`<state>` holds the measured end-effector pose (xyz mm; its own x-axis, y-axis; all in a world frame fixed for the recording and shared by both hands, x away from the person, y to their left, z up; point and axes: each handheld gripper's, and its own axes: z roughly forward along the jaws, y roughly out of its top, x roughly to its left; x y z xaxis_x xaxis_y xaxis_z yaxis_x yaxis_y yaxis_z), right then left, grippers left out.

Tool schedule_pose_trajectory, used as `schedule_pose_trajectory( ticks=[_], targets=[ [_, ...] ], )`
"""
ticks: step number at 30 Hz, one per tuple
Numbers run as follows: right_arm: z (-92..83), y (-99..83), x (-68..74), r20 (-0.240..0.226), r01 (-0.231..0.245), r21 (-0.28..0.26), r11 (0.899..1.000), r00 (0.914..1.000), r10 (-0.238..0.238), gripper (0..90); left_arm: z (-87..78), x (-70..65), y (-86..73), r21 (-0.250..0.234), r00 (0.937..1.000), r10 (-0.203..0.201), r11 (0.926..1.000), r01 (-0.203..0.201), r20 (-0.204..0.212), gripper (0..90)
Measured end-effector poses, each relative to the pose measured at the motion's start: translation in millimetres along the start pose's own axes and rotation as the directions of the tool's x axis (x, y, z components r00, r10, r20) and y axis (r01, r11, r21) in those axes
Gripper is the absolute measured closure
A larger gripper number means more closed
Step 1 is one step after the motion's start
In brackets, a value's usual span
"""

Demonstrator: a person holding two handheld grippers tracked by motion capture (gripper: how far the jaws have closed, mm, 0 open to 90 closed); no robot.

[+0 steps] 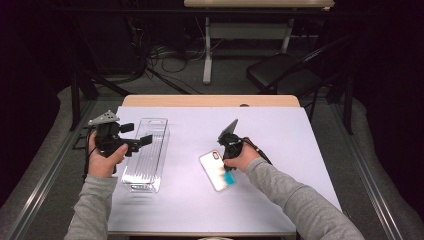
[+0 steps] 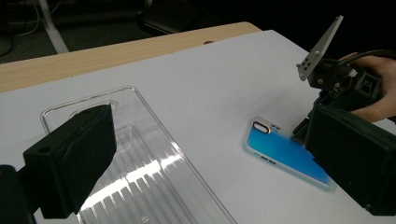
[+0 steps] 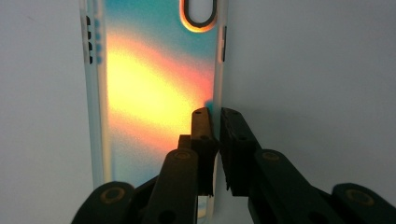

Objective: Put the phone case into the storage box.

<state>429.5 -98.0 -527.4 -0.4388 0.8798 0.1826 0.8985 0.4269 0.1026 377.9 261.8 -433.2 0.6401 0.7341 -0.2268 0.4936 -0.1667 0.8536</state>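
My right gripper [image 3: 215, 116] has its jaws pinched on the side edge of the phone case [image 1: 218, 170] lying mid-counter, so next I lift it gently toward the clear tray [image 1: 146, 152] near the counter's left edge, where my left gripper [image 1: 145, 140] waits open.

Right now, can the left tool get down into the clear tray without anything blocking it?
Probably yes: the left tool hangs open right above the clear tray, whose inside looks bare. The phone case and right tool sit well aside.

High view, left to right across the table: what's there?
Left gripper, black, in the person's left hand → clear plastic rectangular tray → iridescent phone case lying flat → black right gripper, jaws closed on the case's right edge.
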Motion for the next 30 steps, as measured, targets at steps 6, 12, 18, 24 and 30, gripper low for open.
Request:
schedule_pose_trajectory(
  ticks=[6,12,18,24,30],
  targets=[
    [0.0,-0.1,-0.5,0.001,-0.006,0.001,1.0,1.0,0.006,85.8,-0.2,0.6,0.0,-0.002,1.0,0.0,1.0,0.0,0.001,2.3],
    [-0.1,0.4,-1.1,-0.004,-0.012,0.007,1.0,0.9999,0.012,86.2,-0.1,0.9,-0.1,-0.003,1.0,-0.002,1.0,0.002,0.0,2.5],
    [1.1,0.2,-1.6,-0.016,-0.022,-0.01,1.0,0.9996,0.021,86.3,-0.4,1.1,-0.1,-0.003,1.0,-0.004,1.0,0.004,0.0,2.6],
    [-0.1,0.8,-1.6,-0.008,-0.024,0.01,1.0,0.9997,0.024,86.4,-0.2,1.3,-0.4,-0.002,1.0,-0.004,1.0,0.004,-0.001,2.6],
    [0.0,0.7,-1.8,-0.01,-0.023,0.007,1.0,0.9997,0.023,86.6,-0.1,1.6,-0.3,0.0,1.0,0.0,1.0,0.0,-0.002,2.6]
  ],
)
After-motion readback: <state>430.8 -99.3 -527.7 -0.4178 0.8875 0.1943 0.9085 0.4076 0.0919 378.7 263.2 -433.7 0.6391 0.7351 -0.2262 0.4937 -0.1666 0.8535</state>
